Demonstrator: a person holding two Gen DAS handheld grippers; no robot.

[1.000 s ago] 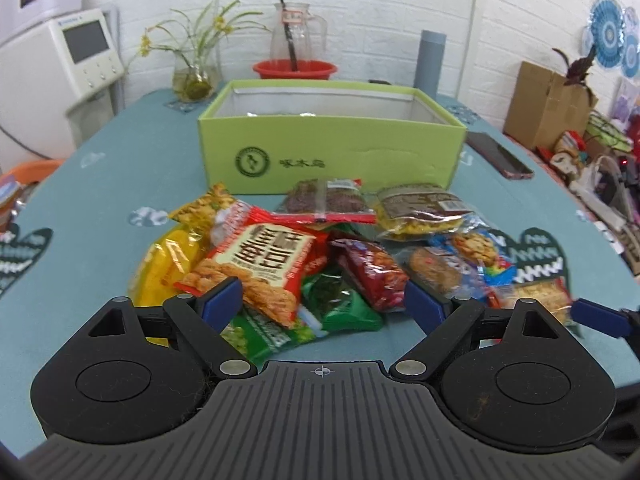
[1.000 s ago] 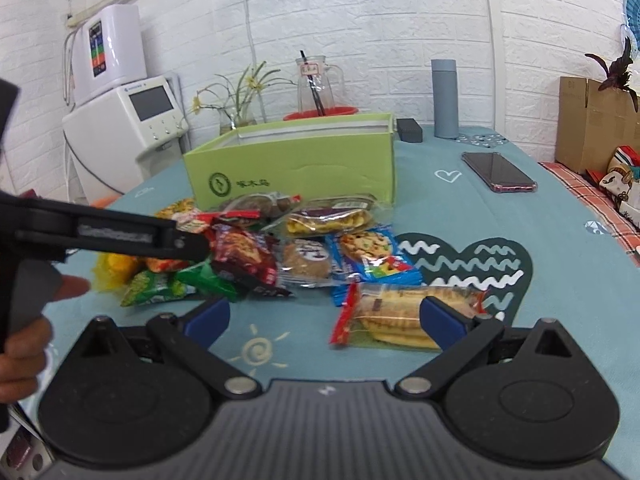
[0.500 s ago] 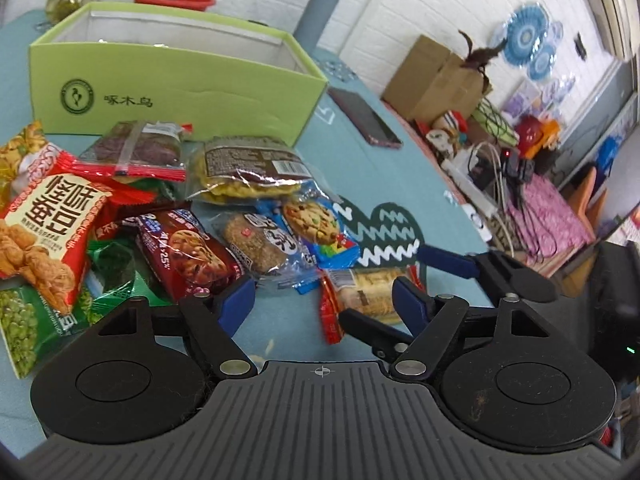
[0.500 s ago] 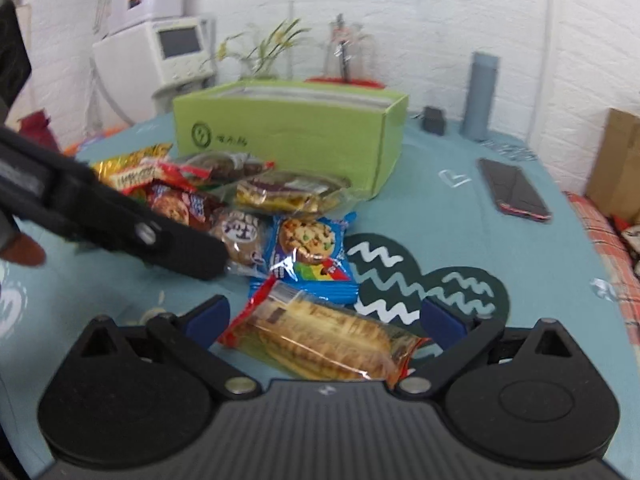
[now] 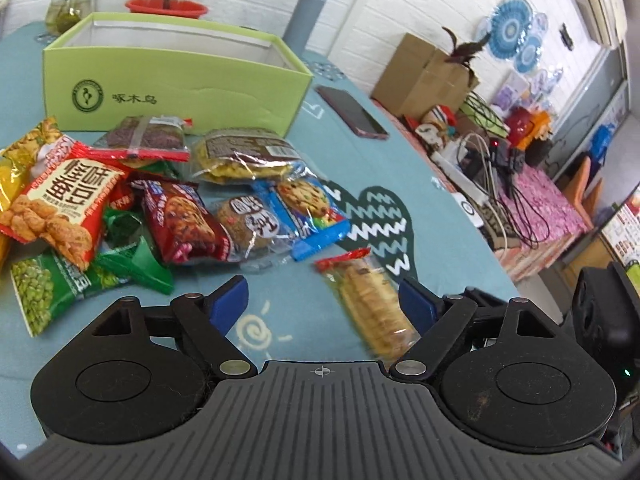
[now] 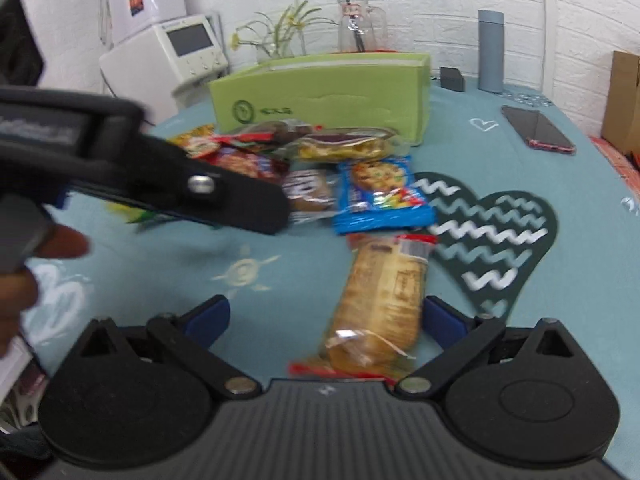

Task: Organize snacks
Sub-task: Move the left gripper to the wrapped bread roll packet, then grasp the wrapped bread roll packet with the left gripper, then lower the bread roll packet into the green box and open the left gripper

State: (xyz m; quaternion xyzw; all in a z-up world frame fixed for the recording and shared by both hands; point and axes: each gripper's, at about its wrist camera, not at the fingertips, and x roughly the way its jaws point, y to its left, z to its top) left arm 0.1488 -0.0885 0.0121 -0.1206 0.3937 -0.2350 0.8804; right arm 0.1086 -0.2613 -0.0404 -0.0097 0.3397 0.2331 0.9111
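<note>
Left gripper (image 5: 322,300): jaws open, having just widened, nothing pressed between them; a clear-wrapped biscuit pack (image 5: 370,300) lies on the teal tablecloth (image 5: 280,320) just inside the right finger (image 5: 416,300), and contact cannot be judged. Right gripper (image 6: 326,318): jaws open, the same pack lying lengthwise between the fingers and close against the right one, not clamped. Remaining snacks are heaped at 10 to 12 o'clock of the pack, before the green box (image 5: 176,92), which stands at 11 o'clock.
</note>
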